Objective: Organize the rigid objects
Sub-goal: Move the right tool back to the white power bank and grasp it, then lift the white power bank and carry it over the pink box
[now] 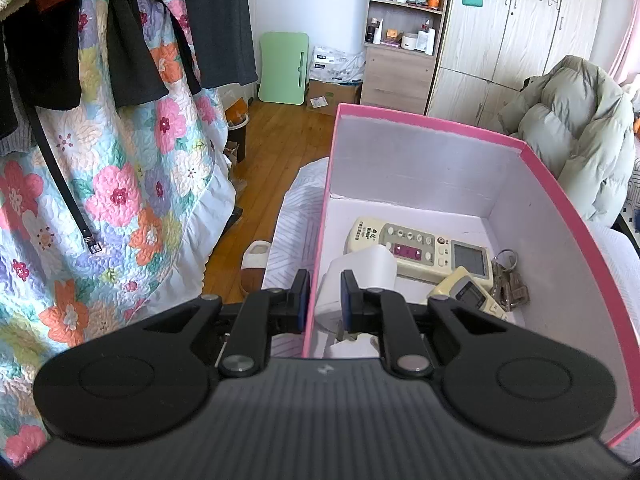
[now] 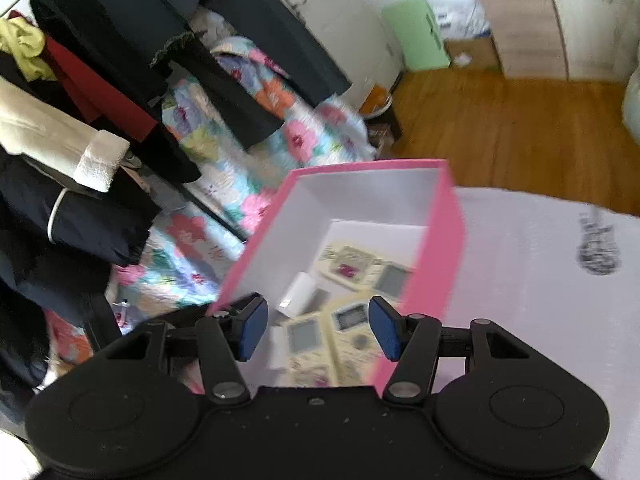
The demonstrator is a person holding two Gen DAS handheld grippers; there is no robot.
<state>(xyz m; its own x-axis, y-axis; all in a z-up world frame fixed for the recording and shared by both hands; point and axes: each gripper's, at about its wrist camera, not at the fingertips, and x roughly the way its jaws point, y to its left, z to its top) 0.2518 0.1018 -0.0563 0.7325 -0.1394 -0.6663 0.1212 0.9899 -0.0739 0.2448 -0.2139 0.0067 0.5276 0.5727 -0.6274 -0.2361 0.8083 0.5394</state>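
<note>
The left gripper straddles the near left wall of the pink box, its jaws narrowed around that wall, one finger outside and one inside; whether the pads actually pinch it is hard to tell. Inside the box, at 1 o'clock from the fingers, lie a large cream remote control, a smaller remote, a bunch of keys and a white charger block. The right gripper hovers above the box's near end, jaws wide apart and empty.
</note>
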